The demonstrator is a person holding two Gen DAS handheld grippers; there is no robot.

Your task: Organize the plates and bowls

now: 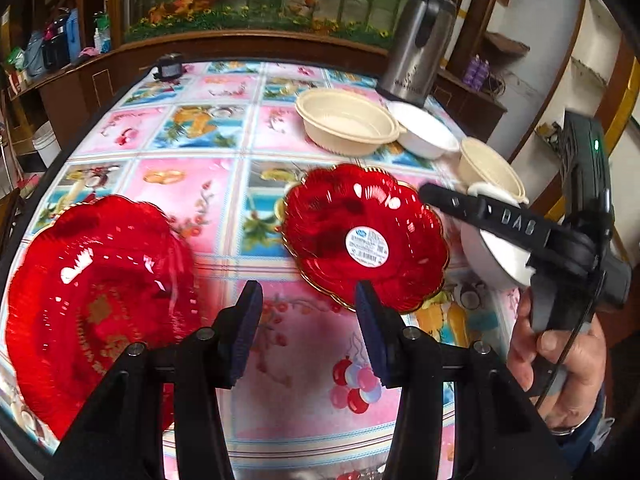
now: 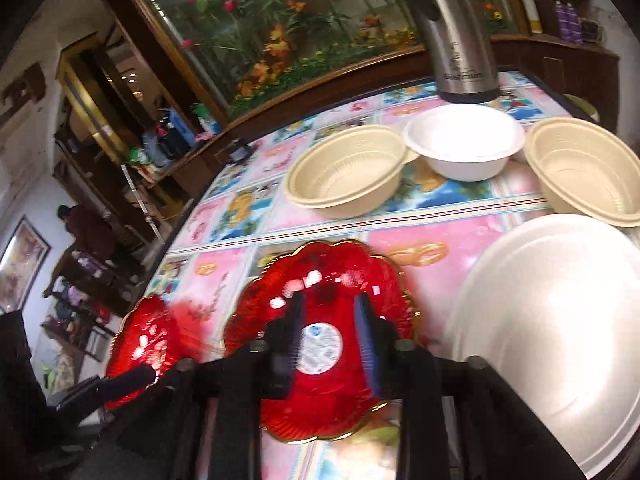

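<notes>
The counter (image 1: 224, 184) wears a shiny cloth with pink and blue picture squares. Behind it is a wooden ledge and a glass case full of plants and orange flowers.

From the left wrist camera, the left gripper (image 1: 308, 332) hangs over the cloth. Its jaws are apart and nothing is between them. A big red plate (image 1: 92, 296) lies on the counter to the left of the jaws, blurry. A second red plate with a gold edge (image 1: 364, 236) lies just ahead and to the right, with a round white sticker (image 1: 367, 243) in its middle. Farther back are a wide cream bowl (image 1: 348, 124), a white bowl (image 1: 424, 130) touching its right side, and a smaller cream bowl (image 1: 490, 168). A tall silver jug (image 1: 420, 40) stands at the back edge. On the right, a hand (image 1: 560, 364) holds the right gripper (image 1: 480, 212), and a white bowl on its side (image 1: 496, 256) sits right behind its fingers.

From the right wrist camera, the right gripper's jaws are apart, above the sticker plate (image 2: 320, 340), not squeezing it. The white bowl on its side (image 2: 552, 332) fills the right corner, beside the jaws, not in them. The other red plate (image 2: 144, 344) is at the left. The cream bowls (image 2: 348, 176) (image 2: 588, 168) and the upright white bowl (image 2: 464, 144) sit in a row near the jug (image 2: 456, 28).
</notes>
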